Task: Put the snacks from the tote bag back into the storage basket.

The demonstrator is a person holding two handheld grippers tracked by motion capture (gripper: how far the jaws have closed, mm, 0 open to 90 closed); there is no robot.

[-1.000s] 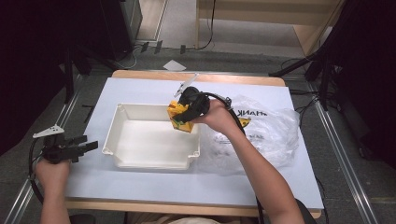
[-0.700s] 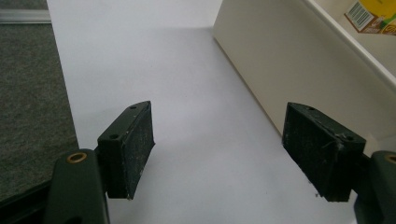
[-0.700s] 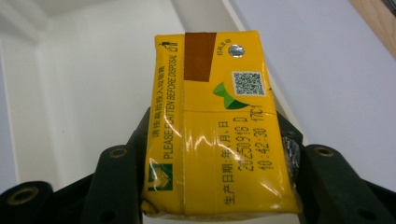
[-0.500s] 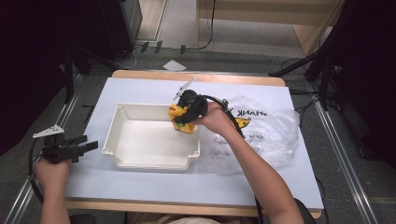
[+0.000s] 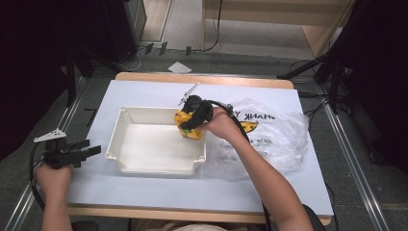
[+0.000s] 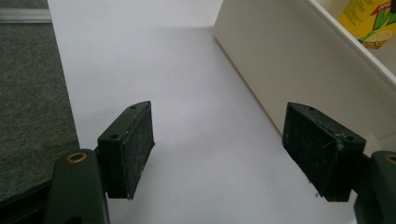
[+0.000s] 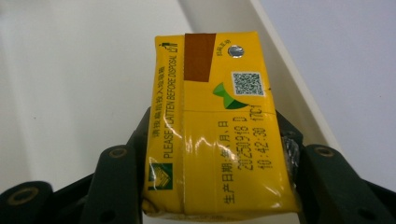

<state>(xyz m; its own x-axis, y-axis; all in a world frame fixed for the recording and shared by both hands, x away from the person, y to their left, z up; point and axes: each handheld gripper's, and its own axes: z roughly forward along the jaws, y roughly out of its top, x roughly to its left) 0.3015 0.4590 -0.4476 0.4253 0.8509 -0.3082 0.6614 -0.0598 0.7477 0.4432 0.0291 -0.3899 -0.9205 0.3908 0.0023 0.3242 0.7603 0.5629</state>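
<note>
High view shows, far on the left, the left gripper point(image 5: 91, 151) resting low by the near left corner of the white table point(image 5: 144, 91). Its jaws stand wide apart with nothing between them, and in the left gripper view they hang just over the bare table beside the outer wall of the white tub point(image 6: 280, 70). Next along sits that tub point(image 5: 122, 163), a shallow white box near the middle of the table. At its right rim the right gripper point(image 5: 188, 123) holds a yellow drink carton point(image 5: 185, 129) above the inside of the tub, close to the right wall. The right gripper view shows the carton point(image 7: 215, 140) squeezed between both jaws by its two narrow sides. The carton looks light, and its smooth skin shines, so it may slip. It is likely soft enough to dent if pinched too hard. Holding it across the flat sides near the middle, as now, seems the safest spot. Farther right lies a crinkly clear plastic bag point(image 5: 284, 139), with something yellow point(image 5: 248, 126) showing at its near edge.
</note>
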